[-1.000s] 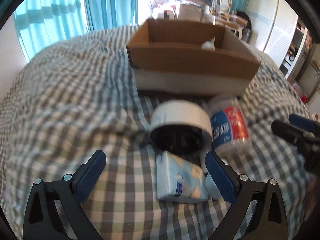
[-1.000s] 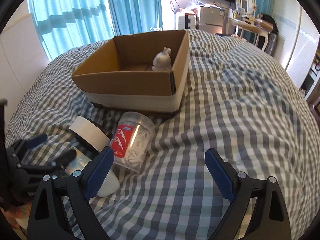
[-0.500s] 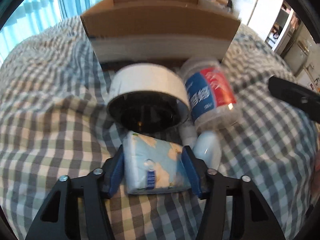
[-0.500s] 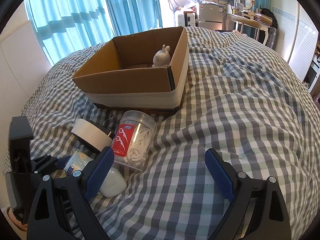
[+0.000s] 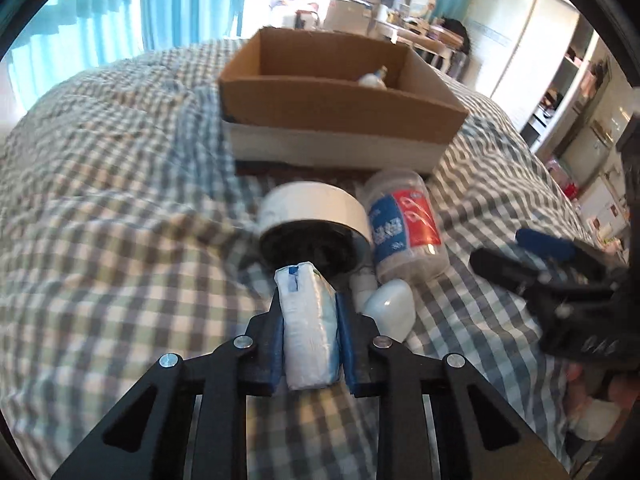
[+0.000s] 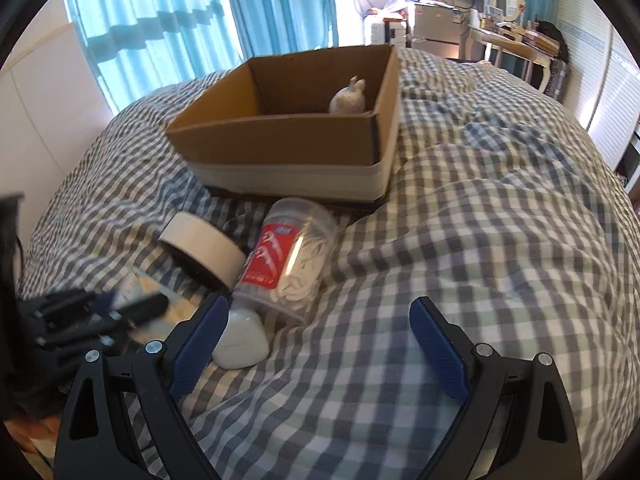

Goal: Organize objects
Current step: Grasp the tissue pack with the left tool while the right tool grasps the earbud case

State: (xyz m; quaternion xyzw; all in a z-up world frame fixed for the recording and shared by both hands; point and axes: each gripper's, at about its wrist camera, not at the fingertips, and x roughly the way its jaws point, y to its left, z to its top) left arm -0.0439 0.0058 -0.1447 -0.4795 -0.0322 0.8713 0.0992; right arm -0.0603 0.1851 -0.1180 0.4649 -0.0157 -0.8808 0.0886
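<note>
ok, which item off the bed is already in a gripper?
The tissue pack, clamped in the left gripper; tape roll, floss jar and white case lie loose.

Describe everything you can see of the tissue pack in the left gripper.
The tissue pack is a small soft packet in glossy pale-blue and white plastic wrap, with a darker blue mark near its far end. It stands on edge, squeezed between the blue pads of the left gripper, its far end sticking out past the fingertips toward the tape roll. Whether it touches the checked bedspread cannot be told.
</note>
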